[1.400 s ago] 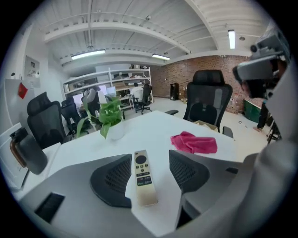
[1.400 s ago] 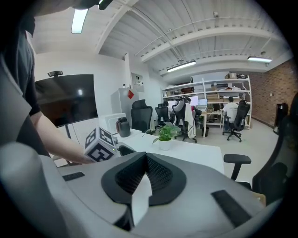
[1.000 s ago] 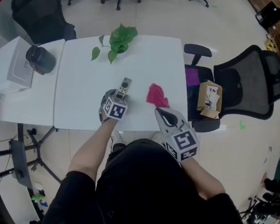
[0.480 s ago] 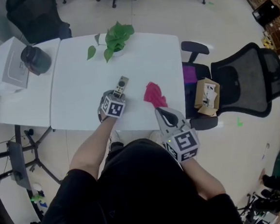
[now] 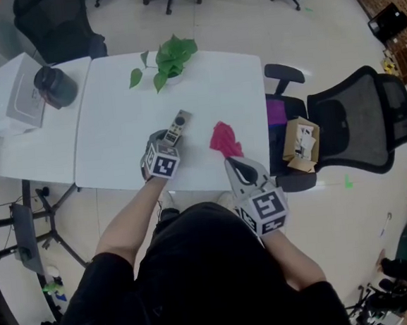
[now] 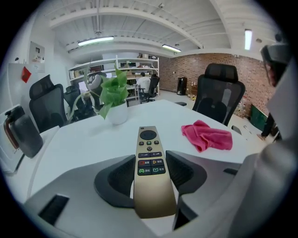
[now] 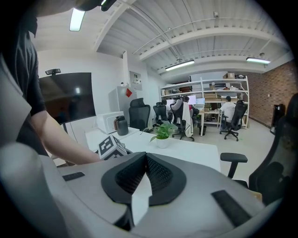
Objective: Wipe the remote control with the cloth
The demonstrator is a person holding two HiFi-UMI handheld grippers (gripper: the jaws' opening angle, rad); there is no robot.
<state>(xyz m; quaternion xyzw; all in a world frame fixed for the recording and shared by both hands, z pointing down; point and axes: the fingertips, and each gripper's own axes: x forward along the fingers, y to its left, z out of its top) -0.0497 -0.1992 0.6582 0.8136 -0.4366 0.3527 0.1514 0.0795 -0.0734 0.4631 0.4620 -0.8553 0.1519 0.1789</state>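
Progress at the grasping stage: left gripper [image 6: 150, 173] has just been closing its jaws on the remote control [image 6: 148, 139], whose near end lies between the pads, which appear to meet its sides. Cloth [image 5: 225, 139], pink and crumpled, lies on the white table [image 5: 116, 130] right of the remote, apart from it. Right gripper [image 7: 145, 179], jaws fully together and empty, hangs off the table's near edge. Wiping is judged not yet begun.

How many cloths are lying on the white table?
1. The pink cloth lies crumpled on the table, near its front edge and to the right of the remote, not touching it. No other cloth is visible in any view.
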